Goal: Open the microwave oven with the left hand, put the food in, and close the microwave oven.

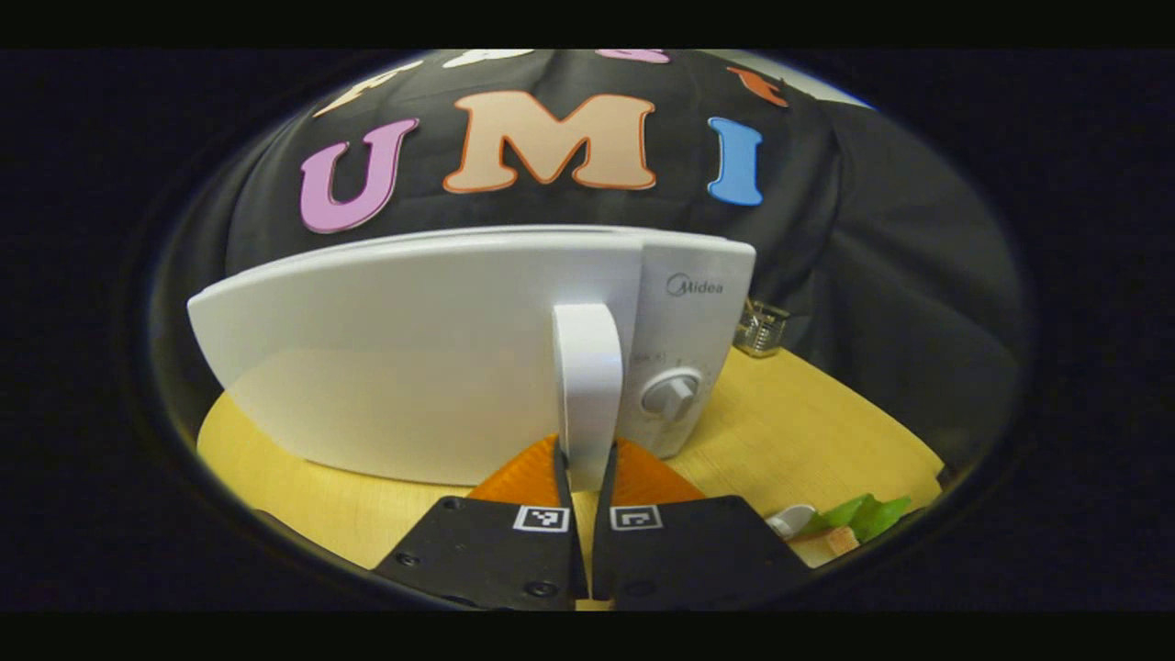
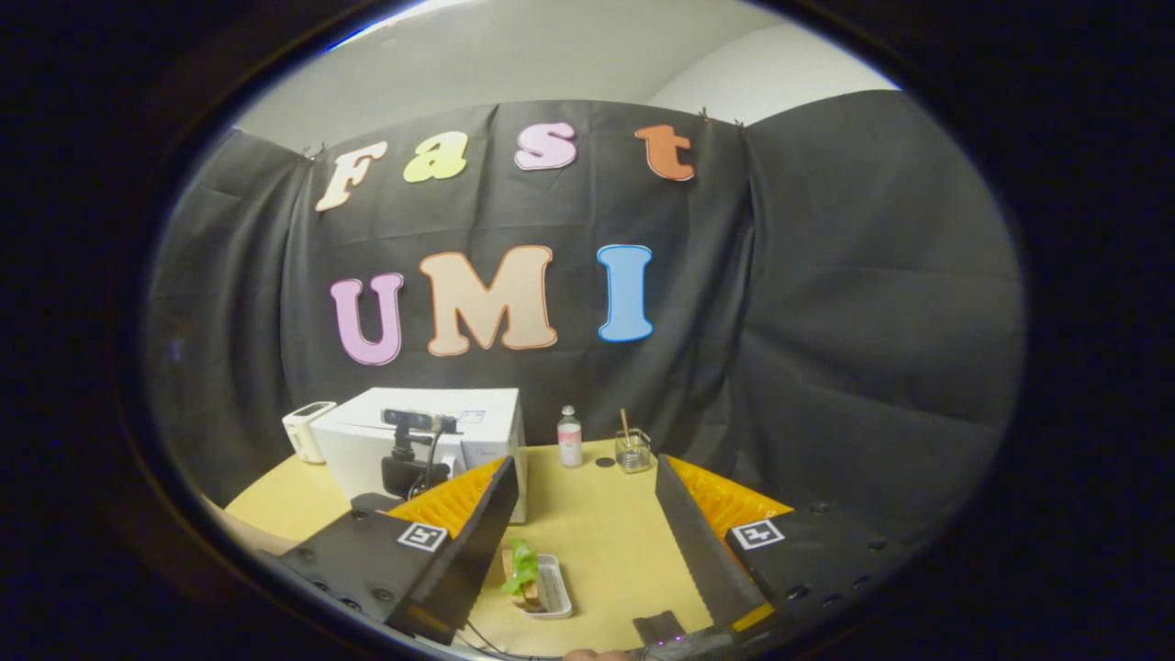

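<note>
The white microwave point(image 1: 441, 367) stands on the wooden table, its upright door handle point(image 1: 587, 367) straight ahead in the left gripper view. My left gripper point(image 1: 585, 459) is shut on the lower end of that handle, one finger on each side. I cannot tell whether the door is ajar. The food, a small white dish with green leaves point(image 1: 854, 519), lies on the table to the right. In the right gripper view the same dish point(image 2: 537, 578) lies just ahead between the fingers of my right gripper point(image 2: 587, 551), which is open and holds nothing. The microwave point(image 2: 459, 422) stands farther back on the left.
A small bottle point(image 2: 570, 436) and a glass jar with a stick point(image 2: 633, 450) stand at the table's back edge, right of the microwave. A small white device point(image 2: 307, 430) sits left of it. Bare wooden tabletop point(image 2: 606, 514) lies around the dish.
</note>
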{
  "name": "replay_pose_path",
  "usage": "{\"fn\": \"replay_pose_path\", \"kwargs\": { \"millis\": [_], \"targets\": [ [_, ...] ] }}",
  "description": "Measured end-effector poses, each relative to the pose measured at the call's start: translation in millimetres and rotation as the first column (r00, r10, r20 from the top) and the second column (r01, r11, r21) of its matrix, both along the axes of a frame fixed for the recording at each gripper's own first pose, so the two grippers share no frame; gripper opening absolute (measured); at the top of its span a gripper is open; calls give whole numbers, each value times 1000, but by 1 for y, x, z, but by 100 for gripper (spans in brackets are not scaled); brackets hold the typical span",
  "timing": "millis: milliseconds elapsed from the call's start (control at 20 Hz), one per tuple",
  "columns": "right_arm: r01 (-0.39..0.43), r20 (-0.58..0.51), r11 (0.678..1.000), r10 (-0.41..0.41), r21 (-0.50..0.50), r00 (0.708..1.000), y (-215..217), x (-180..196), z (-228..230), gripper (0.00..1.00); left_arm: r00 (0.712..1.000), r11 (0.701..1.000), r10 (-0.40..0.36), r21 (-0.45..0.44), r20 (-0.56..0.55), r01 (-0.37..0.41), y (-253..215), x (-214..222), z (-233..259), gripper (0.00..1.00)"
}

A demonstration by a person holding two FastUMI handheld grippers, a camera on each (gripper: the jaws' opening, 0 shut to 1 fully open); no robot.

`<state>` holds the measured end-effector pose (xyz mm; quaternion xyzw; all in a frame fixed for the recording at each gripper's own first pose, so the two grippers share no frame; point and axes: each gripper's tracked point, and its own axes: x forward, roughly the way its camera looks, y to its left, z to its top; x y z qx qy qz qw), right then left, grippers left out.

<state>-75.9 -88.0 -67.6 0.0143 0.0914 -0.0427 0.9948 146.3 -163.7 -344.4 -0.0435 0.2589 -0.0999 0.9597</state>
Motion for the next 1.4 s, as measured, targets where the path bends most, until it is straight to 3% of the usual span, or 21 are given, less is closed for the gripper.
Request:
{"fn": "replay_pose_path", "kwargs": {
  "millis": [500, 800, 1150, 1400],
  "targets": [
    [-110, -1, 994, 110, 27, 994, 39, 26, -14, 94, 996, 996, -86, 9, -38, 86, 52, -127, 8, 2],
    [-177, -7, 984, 177, 25, 984, 77, 42, -26, 94, 997, 997, -59, 48, -54, 62, 111, -189, 9, 2],
    [-244, 24, 970, 244, -12, 969, 116, 51, -27, 94, 994, 993, 58, 110, -90, -48, 189, -234, 8, 1],
    [-276, 67, 960, 274, 36, 960, 135, 56, -17, 94, 972, 972, 190, 167, -136, -167, 257, -255, 6, 1]
  ]
}}
